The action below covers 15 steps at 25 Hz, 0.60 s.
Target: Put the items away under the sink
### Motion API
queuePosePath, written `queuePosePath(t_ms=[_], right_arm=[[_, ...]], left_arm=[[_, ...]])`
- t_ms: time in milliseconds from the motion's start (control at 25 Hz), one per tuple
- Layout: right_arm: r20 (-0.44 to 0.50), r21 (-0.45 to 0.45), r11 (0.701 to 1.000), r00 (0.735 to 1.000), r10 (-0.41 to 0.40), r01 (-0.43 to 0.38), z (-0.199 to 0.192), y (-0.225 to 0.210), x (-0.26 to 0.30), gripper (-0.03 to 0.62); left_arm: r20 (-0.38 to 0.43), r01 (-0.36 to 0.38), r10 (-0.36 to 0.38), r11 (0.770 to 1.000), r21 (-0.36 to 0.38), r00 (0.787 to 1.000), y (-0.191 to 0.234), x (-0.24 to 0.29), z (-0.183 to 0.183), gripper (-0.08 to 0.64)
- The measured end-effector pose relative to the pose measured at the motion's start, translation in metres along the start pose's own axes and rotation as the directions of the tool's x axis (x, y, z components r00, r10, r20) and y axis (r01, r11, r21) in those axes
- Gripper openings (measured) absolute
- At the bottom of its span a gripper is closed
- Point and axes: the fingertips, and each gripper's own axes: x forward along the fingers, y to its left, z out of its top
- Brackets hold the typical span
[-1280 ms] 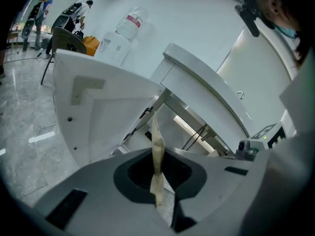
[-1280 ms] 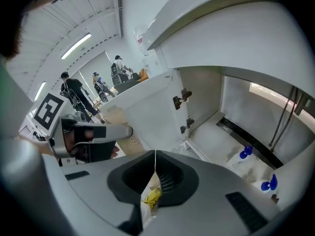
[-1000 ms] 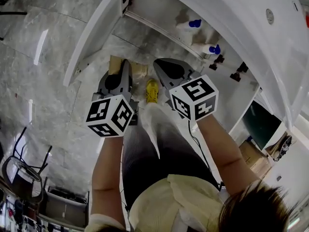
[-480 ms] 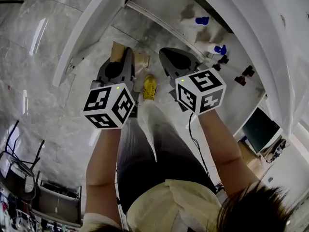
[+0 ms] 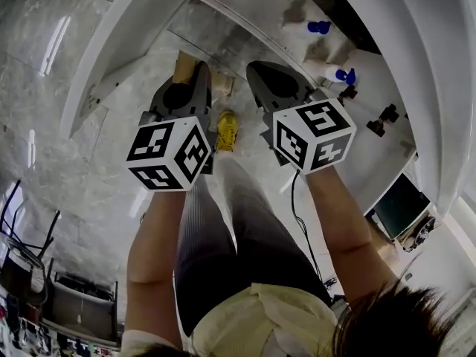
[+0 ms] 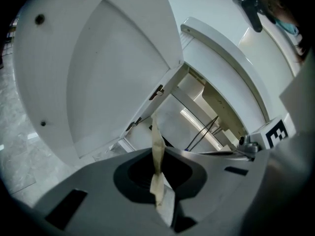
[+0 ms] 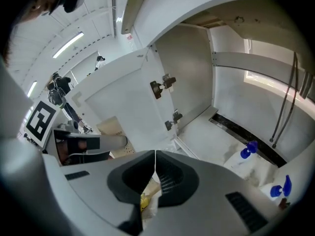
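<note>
Two white spray bottles with blue tops stand inside the open cabinet under the sink, one [image 5: 318, 27] farther in and one [image 5: 338, 74] nearer; the right gripper view shows them as well [image 7: 247, 152] [image 7: 281, 187]. My left gripper [image 5: 199, 70] is held in front of the cabinet, jaws closed to a thin slit, nothing in it [image 6: 156, 151]. My right gripper [image 5: 256, 70] hangs beside it, also shut and empty [image 7: 155, 154]. Both point at the cabinet opening from outside.
The left cabinet door [image 5: 111, 50] stands swung open, and the right door [image 7: 130, 102] with its two hinges too. A cardboard box [image 5: 185, 66] lies on the marble floor below the grippers. Two thin hoses [image 7: 284, 107] hang inside the cabinet. My yellow shoe [image 5: 227, 130] is underneath.
Both grippers have edged forward toward the cabinet and the head view has shifted. Both stay shut and empty.
</note>
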Motion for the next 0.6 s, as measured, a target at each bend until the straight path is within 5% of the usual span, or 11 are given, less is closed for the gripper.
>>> queuePosePath(t_ms=[600], right_arm=[[-0.019, 0.033, 0.999, 1.0, -0.019, 0.019, -0.018, -0.031, 0.033, 0.027]], left_arm=[[-0.021, -0.03, 0.03, 1.0, -0.001, 0.999, 0.022, 0.048, -0.023, 0.054]])
